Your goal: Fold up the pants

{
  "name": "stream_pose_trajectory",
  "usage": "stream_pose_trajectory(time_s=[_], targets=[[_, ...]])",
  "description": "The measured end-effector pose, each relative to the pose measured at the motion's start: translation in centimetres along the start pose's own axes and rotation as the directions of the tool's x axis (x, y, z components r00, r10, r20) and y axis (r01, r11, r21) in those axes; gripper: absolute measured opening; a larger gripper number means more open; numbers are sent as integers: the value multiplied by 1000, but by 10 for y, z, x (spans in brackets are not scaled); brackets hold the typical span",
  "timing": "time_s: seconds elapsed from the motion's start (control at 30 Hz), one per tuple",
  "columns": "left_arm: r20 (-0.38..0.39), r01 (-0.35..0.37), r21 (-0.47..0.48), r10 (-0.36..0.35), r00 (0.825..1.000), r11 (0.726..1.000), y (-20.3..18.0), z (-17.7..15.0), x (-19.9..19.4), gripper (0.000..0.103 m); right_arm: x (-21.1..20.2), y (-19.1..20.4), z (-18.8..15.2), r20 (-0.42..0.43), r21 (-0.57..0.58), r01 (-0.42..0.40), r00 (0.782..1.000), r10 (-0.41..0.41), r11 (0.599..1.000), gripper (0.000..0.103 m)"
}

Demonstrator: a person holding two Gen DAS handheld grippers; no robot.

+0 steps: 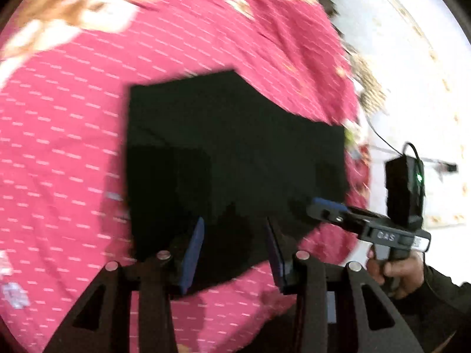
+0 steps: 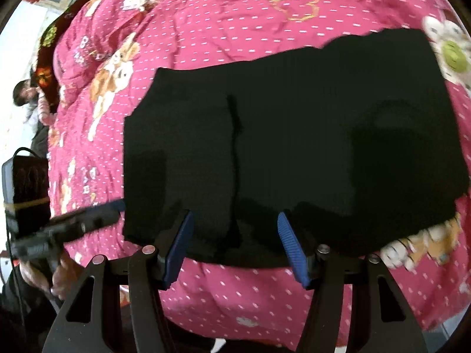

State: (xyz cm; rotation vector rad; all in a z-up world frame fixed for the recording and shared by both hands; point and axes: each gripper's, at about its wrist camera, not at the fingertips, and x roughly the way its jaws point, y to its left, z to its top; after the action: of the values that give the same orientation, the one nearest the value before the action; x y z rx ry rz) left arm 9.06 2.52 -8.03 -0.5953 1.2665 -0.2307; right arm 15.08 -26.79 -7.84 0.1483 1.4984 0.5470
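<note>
Black pants (image 1: 229,158) lie flat, folded into a rough rectangle, on a pink patterned bedspread (image 1: 73,147). In the right wrist view the pants (image 2: 294,147) spread wide, with a seam line running down the left half. My left gripper (image 1: 234,229) is open and empty, its blue pads over the near edge of the pants. My right gripper (image 2: 235,220) is open and empty, also over the near edge. The right gripper shows in the left wrist view (image 1: 329,206) at the pants' right edge. The left gripper shows in the right wrist view (image 2: 112,209) at their left edge.
The bedspread (image 2: 235,14) covers a bed. A white floor (image 1: 412,88) lies beyond the bed's right side, with a black cable. A dark floral blanket (image 2: 50,53) and a doll-like figure (image 2: 26,94) sit at the far left.
</note>
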Motion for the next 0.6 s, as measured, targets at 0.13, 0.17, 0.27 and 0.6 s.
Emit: stream_pose_trajectory(time_s=[0.13, 0.17, 0.27, 0.6], targets=[[40, -64, -45, 66, 997, 997, 22, 5, -15, 43, 18, 10, 20, -1, -32, -21, 1000, 21, 999, 60], [43, -73, -52, 75, 996, 996, 24, 5, -13, 43, 22, 10, 25, 1, -35, -16, 1000, 16, 999, 60], [30, -94, -67, 96, 995, 993, 33, 3, -10, 43, 40, 9, 41, -16, -25, -10, 1000, 9, 1000, 60], [-9, -102, -91, 102, 995, 991, 37, 8, 10, 43, 53, 7, 65, -54, -29, -77, 996, 75, 997, 5]])
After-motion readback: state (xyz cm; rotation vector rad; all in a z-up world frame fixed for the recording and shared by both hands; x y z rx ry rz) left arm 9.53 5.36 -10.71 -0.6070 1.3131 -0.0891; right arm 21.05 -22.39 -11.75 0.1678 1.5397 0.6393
